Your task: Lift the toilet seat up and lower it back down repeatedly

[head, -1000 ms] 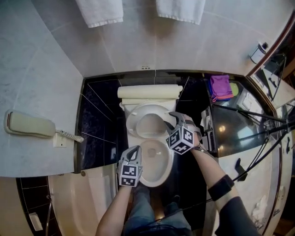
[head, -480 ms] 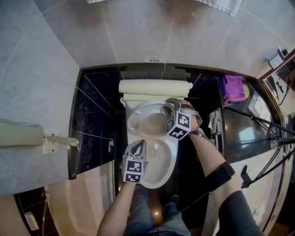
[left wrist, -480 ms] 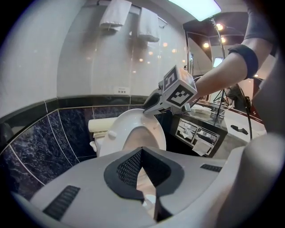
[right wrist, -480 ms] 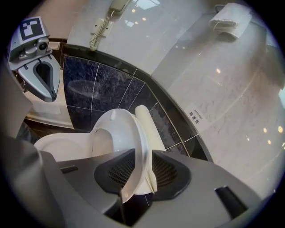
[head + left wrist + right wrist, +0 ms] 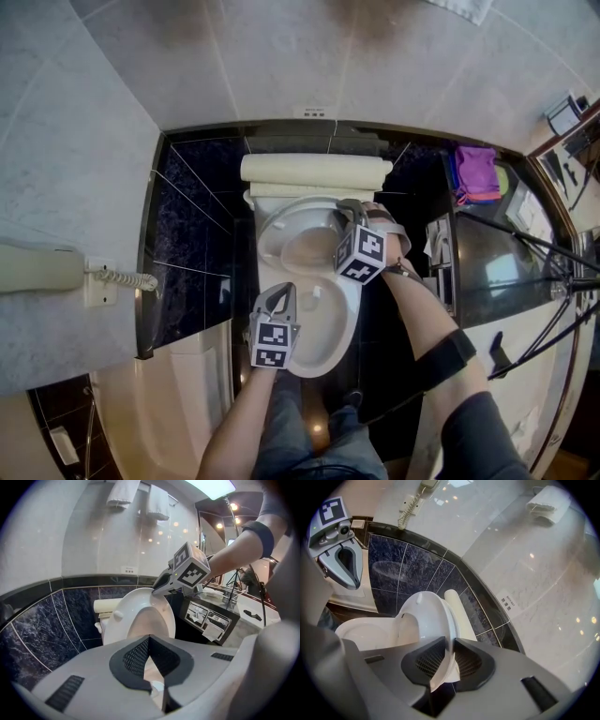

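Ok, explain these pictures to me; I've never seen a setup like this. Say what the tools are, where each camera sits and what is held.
There is no robot here: a person holds a two-jaw claw in each hand. The head view comes from a camera on the person's head, looking down at a white ceramic toilet bowl in a dark-tiled bathroom. The other two views come from cameras riding on each claw. The right claw has just been closing and pinches the rim of the white oval toilet seat, which stands partly raised. The left claw hangs by the bowl's front edge, jaws together, holding nothing.
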Demonstrator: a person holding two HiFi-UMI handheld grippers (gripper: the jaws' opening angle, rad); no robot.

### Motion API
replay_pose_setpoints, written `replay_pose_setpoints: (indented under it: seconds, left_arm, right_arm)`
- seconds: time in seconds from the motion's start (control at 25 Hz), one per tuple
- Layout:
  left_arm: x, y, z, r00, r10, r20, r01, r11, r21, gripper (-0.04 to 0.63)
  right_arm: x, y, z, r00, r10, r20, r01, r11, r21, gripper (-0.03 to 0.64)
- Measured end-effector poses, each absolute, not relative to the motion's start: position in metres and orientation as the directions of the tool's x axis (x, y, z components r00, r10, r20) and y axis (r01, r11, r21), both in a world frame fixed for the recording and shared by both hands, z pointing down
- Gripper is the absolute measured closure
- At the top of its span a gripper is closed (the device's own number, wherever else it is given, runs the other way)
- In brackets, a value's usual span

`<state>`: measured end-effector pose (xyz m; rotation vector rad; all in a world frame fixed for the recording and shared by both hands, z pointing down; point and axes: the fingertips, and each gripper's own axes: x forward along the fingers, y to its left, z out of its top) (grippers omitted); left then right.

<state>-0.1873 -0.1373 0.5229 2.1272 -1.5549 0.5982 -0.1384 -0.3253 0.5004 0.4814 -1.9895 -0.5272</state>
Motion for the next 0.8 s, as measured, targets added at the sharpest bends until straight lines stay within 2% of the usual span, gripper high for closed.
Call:
replay_pose_setpoints:
  seconds: [0.8]
  left_arm:
    - [-0.155, -0.072, 0.557, 0.235, -0.738, 0.632, -0.972, -0.188, 0.142, 0.598]
  right_arm:
    - [-0.103, -0.157, 0.492, -0.519, -0.516, 0.681, -0.075, 0.822, 0.565, 0.535]
